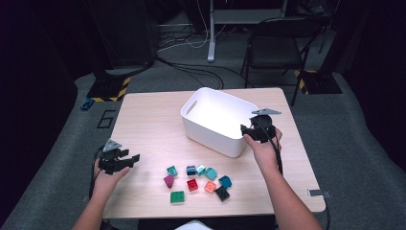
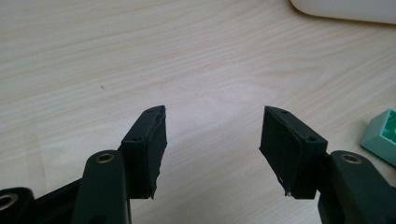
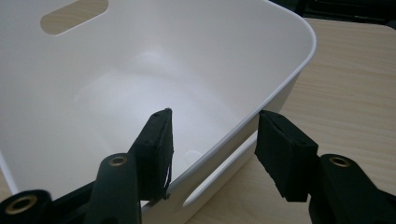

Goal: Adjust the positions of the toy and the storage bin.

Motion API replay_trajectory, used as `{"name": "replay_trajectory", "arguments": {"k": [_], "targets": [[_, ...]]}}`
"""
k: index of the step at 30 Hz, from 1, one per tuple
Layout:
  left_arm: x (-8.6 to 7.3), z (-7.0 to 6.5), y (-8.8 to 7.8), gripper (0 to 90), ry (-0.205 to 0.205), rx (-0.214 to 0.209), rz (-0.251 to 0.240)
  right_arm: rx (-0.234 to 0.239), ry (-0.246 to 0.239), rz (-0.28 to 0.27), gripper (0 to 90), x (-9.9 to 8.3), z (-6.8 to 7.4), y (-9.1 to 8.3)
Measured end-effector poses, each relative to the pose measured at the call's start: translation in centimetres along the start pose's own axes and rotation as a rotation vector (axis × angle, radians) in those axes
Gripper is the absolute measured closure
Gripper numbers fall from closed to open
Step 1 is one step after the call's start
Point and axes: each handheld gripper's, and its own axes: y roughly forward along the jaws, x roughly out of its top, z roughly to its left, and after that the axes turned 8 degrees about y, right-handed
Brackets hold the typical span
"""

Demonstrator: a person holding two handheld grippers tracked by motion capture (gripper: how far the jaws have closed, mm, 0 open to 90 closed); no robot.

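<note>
We find the right gripper (image 3: 212,154) fingers parted, straddling the white bin (image 3: 285,28) wall at its 4 o'clock rim, not pressing. Left gripper (image 2: 212,149) fingers wide, empty.

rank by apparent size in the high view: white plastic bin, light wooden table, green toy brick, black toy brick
1. Light wooden table
2. White plastic bin
3. Green toy brick and black toy brick look about alike; too close to rank.
</note>
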Motion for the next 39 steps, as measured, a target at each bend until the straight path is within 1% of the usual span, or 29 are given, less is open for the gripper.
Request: {"name": "replay_trajectory", "arguments": {"k": [2,4,5,6,9,10,11,13,14,15,16,17,18,20,21,23,24,25,29,32,33,34,36,37,38,39], "targets": [[0.5,0.0,-0.2,40.7,0.011,0.003,-0.010,-0.007,-0.016,0.003,45.8,0.0,0.1,0.0],[0.7,0.0,-0.3,40.8,0.014,-0.002,-0.008,-0.006,-0.020,0.005,46.1,0.1,0.1,0.1],[1.2,-0.1,-0.3,40.9,0.024,-0.002,-0.014,-0.006,-0.019,0.004,46.5,0.1,0.1,0.1],[1.2,-0.1,-0.3,40.9,0.024,-0.002,-0.014,-0.006,-0.021,0.004,46.7,0.1,0.1,0.1],[2.2,-0.3,-0.5,40.9,0.039,-0.009,-0.024,-0.001,-0.041,0.002,48.6,0.1,0.2,0.1],[2.4,-0.4,-0.5,40.9,0.045,-0.007,-0.035,0.006,-0.050,-0.001,49.5,0.1,0.2,0.2],[2.6,-0.4,-0.6,40.9,0.050,-0.012,-0.032,0.011,-0.054,-0.003,50.7,0.1,0.2,0.2],[3.2,-0.6,-0.6,41.0,0.055,-0.016,-0.041,0.022,-0.054,-0.004,52.4,0.2,0.2,0.3],[3.5,-0.7,-0.6,41.2,0.056,-0.023,-0.042,0.029,-0.063,-0.005,53.0,0.2,0.2,0.3],[3.9,-0.8,-0.7,41.2,0.058,-0.029,-0.042,0.036,-0.066,-0.003,53.2,0.2,0.3,0.3],[4.3,-1.0,-0.6,41.2,0.065,-0.033,-0.053,0.046,-0.072,-0.004,53.2,0.2,0.3,0.4],[4.3,-1.0,-0.6,41.3,0.065,-0.033,-0.053,0.046,-0.072,-0.004,53.2,0.2,0.3,0.4],[4.8,-1.2,-0.7,41.3,0.073,-0.045,-0.056,0.064,-0.083,-0.004,53.2,0.1,0.6,0.4],[5.5,-1.6,-0.7,41.6,0.083,-0.054,-0.061,0.078,-0.103,-0.007,53.2,0.1,0.8,0.5],[5.9,-1.8,-0.7,41.6,0.090,-0.061,-0.066,0.086,-0.103,-0.011,53.3,0.1,0.9,0.5],[6.6,-2.2,-0.8,41.6,0.100,-0.074,-0.073,0.105,-0.122,-0.010,53.4,0.0,1.1,0.5],[7.0,-2.3,-0.9,41.9,0.101,-0.077,-0.081,0.118,-0.139,-0.014,53.5,0.0,1.2,0.6],[7.4,-2.4,-1.0,42.1,0.109,-0.081,-0.084,0.128,-0.143,-0.015,53.7,0.0,1.4,0.6],[9.0,-2.8,-1.0,42.1,0.116,-0.097,-0.081,0.159,-0.160,-0.011,55.6,0.0,1.7,0.7],[10.2,-3.2,-0.9,42.1,0.126,-0.105,-0.078,0.166,-0.166,-0.007,57.3,0.0,2.0,0.8],[10.2,-3.2,-0.9,42.0,0.126,-0.105,-0.078,0.166,-0.166,-0.007,57.3,0.0,2.0,0.8],[11.0,-3.5,-0.7,41.9,0.129,-0.113,-0.084,0.169,-0.184,-0.007,57.4,0.0,2.3,0.8],[11.6,-3.8,-0.6,41.9,0.137,-0.122,-0.077,0.170,-0.194,-0.007,57.6,-0.1,2.5,0.9],[11.6,-3.8,-0.6,41.8,0.137,-0.122,-0.077,0.173,-0.195,-0.006,57.7,-0.1,2.5,0.9],[12.3,-4.2,-0.2,41.7,0.141,-0.134,-0.063,0.178,-0.202,-0.006,57.9,-0.1,2.6,0.9],[12.6,-4.4,0.0,41.7,0.145,-0.132,-0.059,0.181,-0.205,-0.004,57.9,-0.1,2.6,0.9]]}}
